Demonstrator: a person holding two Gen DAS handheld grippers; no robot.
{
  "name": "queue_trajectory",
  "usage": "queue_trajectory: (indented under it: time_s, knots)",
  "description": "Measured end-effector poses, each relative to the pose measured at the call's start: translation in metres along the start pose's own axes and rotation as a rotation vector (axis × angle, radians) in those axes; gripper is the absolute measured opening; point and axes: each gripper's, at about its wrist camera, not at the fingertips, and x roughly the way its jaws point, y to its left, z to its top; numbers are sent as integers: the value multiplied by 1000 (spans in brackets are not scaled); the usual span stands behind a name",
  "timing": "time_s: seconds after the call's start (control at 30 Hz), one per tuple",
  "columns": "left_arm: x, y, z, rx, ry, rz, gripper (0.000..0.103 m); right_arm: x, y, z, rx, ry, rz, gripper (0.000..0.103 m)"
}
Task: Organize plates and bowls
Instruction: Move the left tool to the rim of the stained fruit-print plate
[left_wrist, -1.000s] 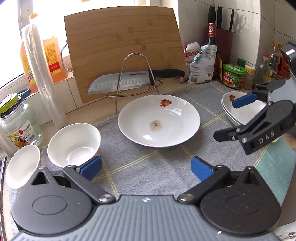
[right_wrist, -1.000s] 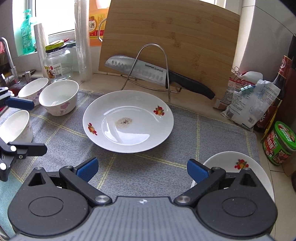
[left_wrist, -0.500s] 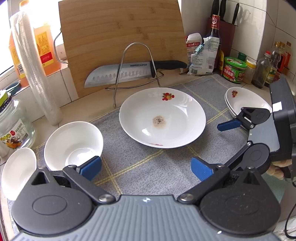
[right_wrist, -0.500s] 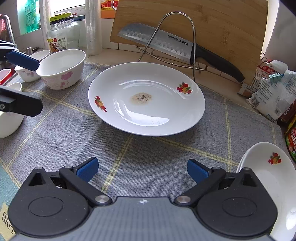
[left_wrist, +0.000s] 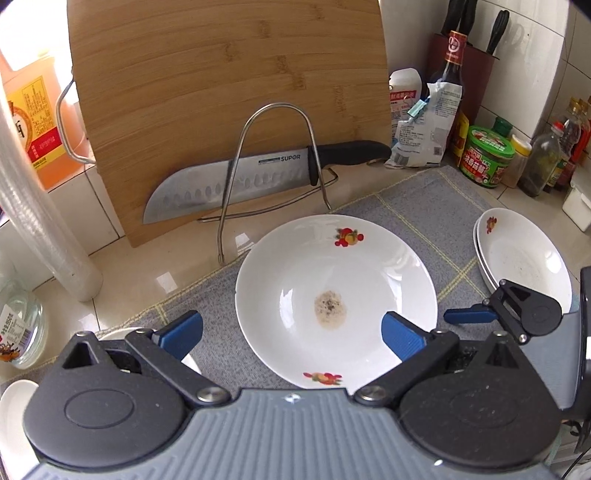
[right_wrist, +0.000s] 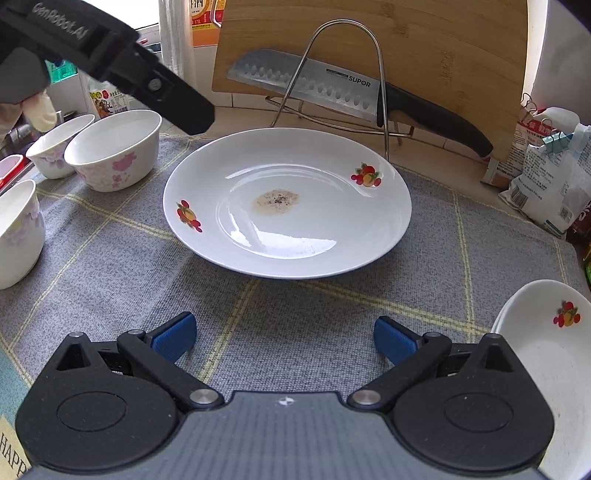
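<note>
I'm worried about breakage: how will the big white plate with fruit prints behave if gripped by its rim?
The big white plate with fruit prints looks glazed and glossy, so probably slippery between pads. Likely ceramic: rigid, fragile if dropped. A one-sided rim grip may let it tilt.

On the grey mat (right_wrist: 295, 314) sat one large dirty plate (right_wrist: 288, 203) and, off to its right, two smaller plates stacked (left_wrist: 524, 258). Three flowered bowls (right_wrist: 112, 147) stood at the left. One knife (right_wrist: 332, 92) rested in one wire rack (right_wrist: 343, 74) against one cutting board (left_wrist: 229, 92).
</note>
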Motion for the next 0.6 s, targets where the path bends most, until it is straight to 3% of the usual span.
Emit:
queue_trajectory:
  time_s: [0.33, 0.6]
  knots:
    - [52, 13, 33, -12, 99, -84, 102, 9, 3, 9, 3, 0, -1, 103]
    - [85, 18, 51, -12, 194, -107, 102, 10, 3, 10, -7, -7, 7, 103]
